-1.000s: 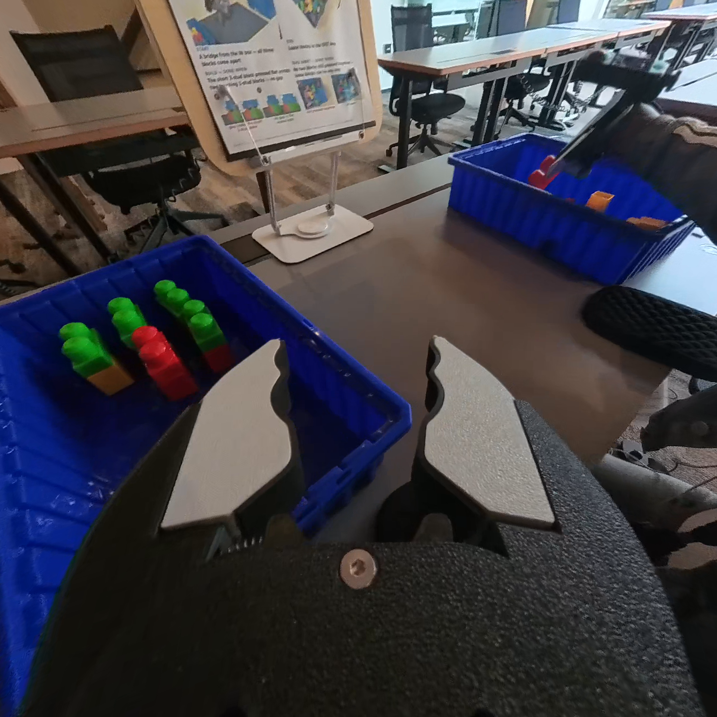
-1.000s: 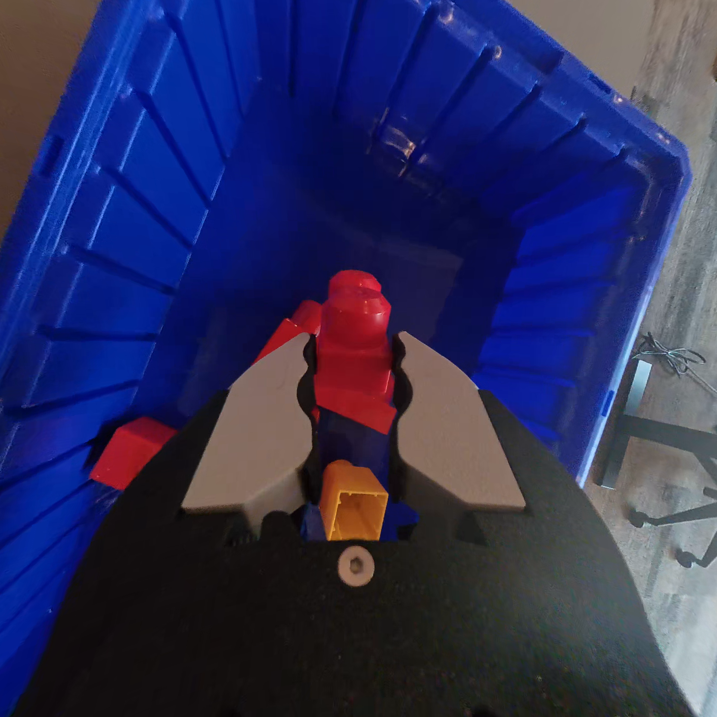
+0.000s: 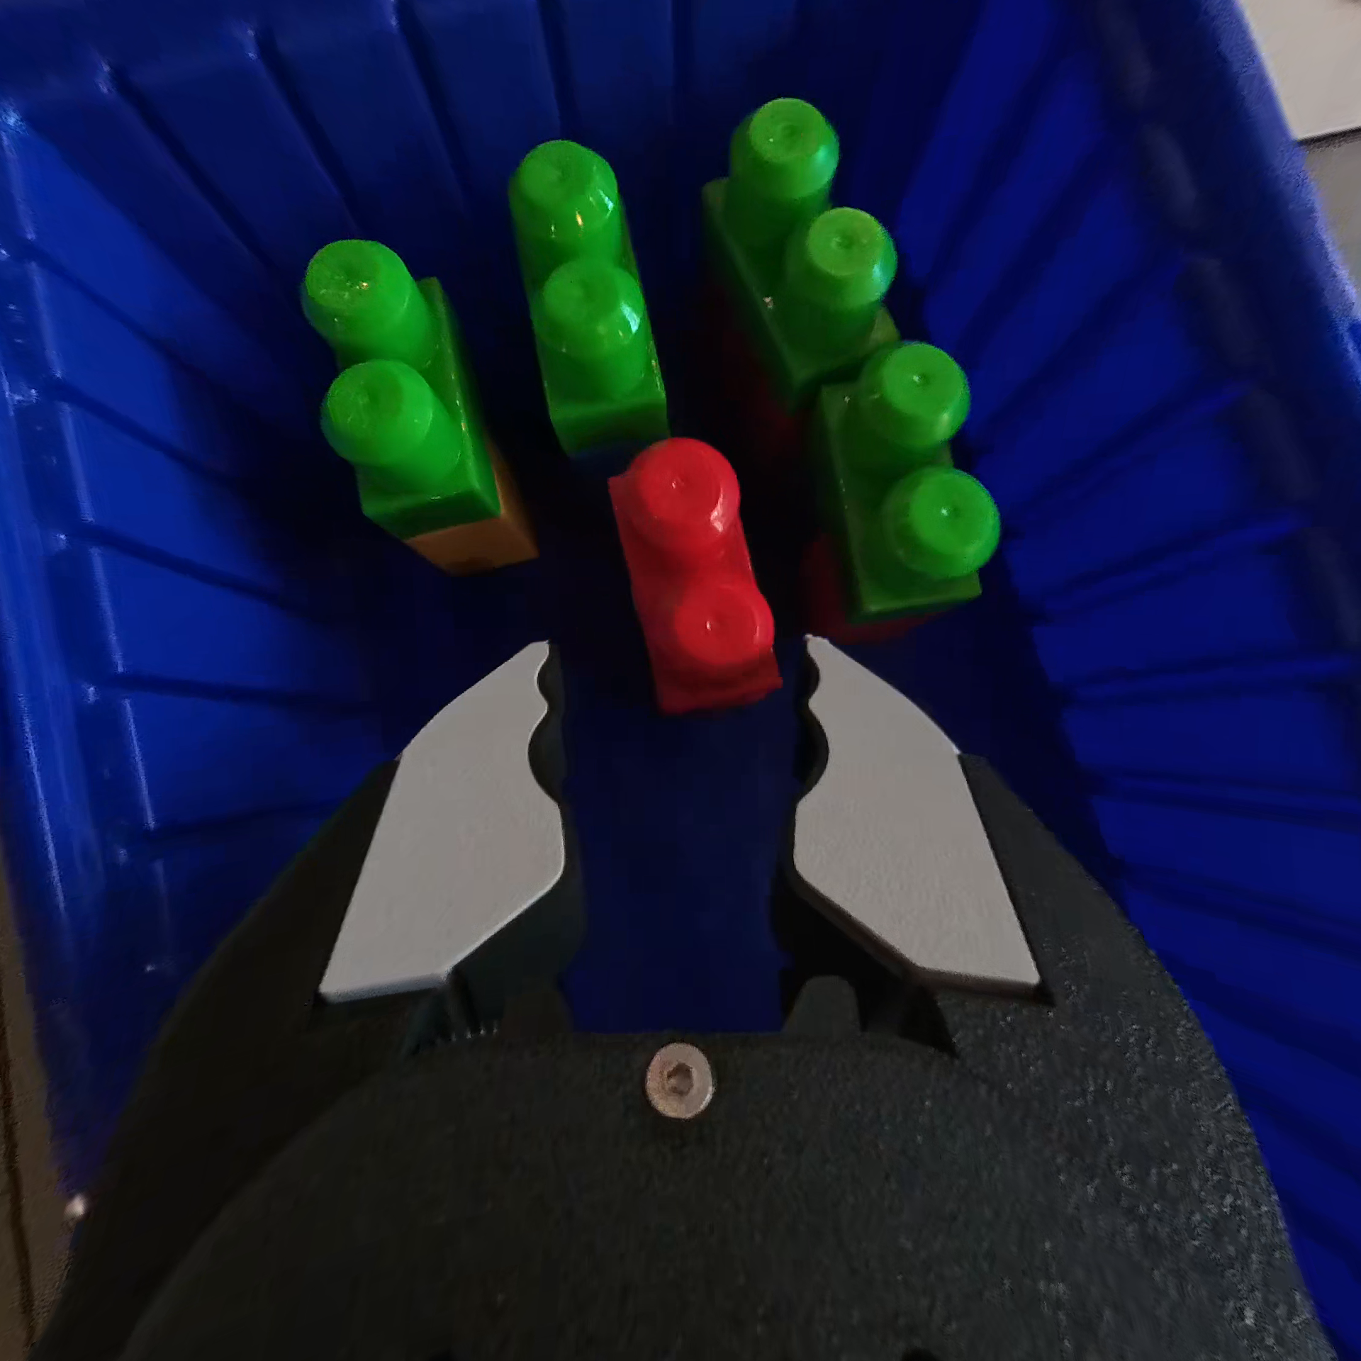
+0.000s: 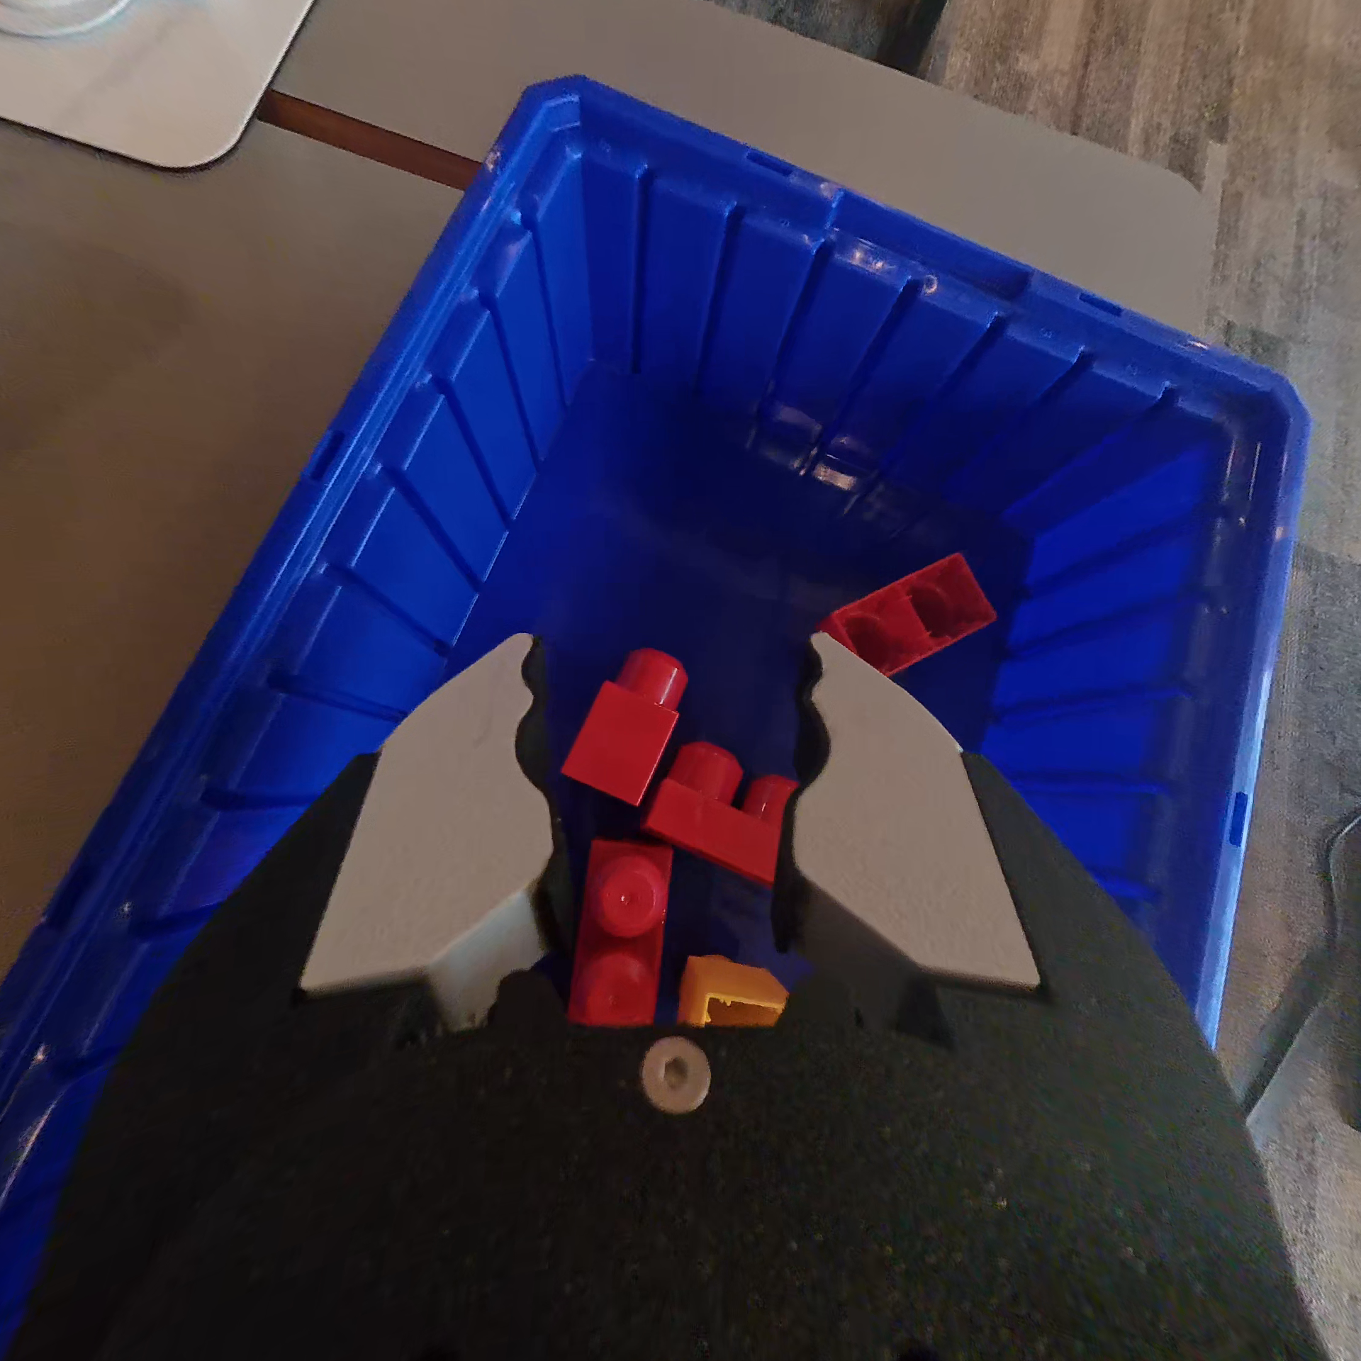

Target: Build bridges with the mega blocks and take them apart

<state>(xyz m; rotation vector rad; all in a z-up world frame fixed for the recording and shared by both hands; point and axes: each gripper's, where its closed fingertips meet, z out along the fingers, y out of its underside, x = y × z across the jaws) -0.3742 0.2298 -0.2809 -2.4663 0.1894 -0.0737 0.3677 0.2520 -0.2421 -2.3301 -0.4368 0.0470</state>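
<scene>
Partly hidden: orange block (image 4: 733,990) | behind right gripper (image 4: 672,648) body

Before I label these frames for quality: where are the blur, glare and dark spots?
Left wrist view: dim bin, soft blur on the green blocks and edges, wide-angle bending of the walls, small glints on studs. Right wrist view: sharper, brighter; glare on the far bin wall, red blocks crisp, floor corners smeared.
</scene>
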